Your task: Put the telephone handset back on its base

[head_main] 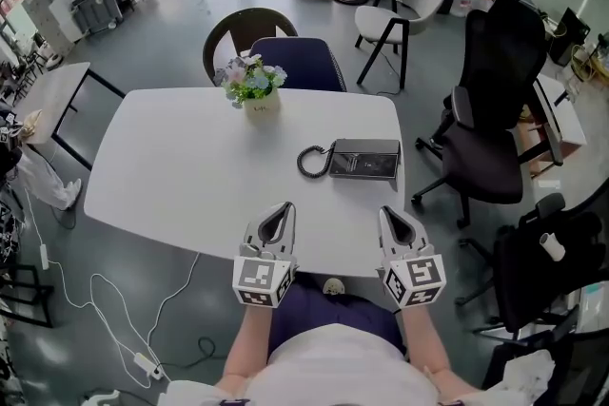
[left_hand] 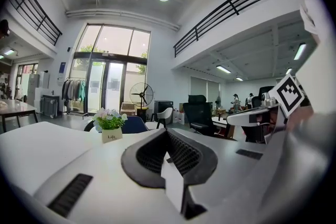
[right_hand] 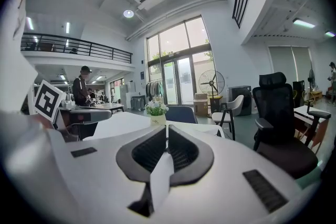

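Your left gripper (head_main: 279,216) and right gripper (head_main: 392,222) hover over the bench's (head_main: 171,166) near edge, both with jaws closed and empty. Ahead of the right gripper, past bare bench, the telephone (head_main: 364,159) lies near the right edge.

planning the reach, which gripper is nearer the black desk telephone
Right. The right gripper is just short of the right end of the black desk telephone; the left gripper is farther, off to the left of its coiled cord.
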`<state>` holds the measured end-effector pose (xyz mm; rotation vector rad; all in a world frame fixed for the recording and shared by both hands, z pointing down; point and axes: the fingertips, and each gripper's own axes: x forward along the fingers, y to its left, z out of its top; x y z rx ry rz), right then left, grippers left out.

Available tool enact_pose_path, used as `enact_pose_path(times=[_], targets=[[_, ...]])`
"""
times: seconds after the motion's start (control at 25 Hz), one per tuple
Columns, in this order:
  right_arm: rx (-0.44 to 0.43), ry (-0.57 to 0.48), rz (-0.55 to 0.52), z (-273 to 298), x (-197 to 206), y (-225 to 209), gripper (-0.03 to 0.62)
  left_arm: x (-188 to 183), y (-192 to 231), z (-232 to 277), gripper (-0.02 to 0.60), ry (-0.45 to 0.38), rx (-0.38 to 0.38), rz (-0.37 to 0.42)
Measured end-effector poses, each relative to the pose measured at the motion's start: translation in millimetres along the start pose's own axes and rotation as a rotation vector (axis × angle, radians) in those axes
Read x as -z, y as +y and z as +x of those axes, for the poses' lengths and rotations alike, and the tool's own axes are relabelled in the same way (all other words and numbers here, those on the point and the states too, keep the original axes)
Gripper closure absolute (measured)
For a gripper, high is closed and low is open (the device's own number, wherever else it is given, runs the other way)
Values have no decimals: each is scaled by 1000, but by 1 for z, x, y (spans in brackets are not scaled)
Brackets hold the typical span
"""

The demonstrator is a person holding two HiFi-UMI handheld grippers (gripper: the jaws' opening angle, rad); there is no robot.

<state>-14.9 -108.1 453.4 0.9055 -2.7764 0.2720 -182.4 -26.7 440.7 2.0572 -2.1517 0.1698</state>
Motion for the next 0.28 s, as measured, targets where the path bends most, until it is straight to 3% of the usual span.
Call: enact_pose_path(times=[0.28], targets=[[-8, 3, 14, -12, 11, 1, 554, 8, -16, -3, 566, 13, 40, 26]])
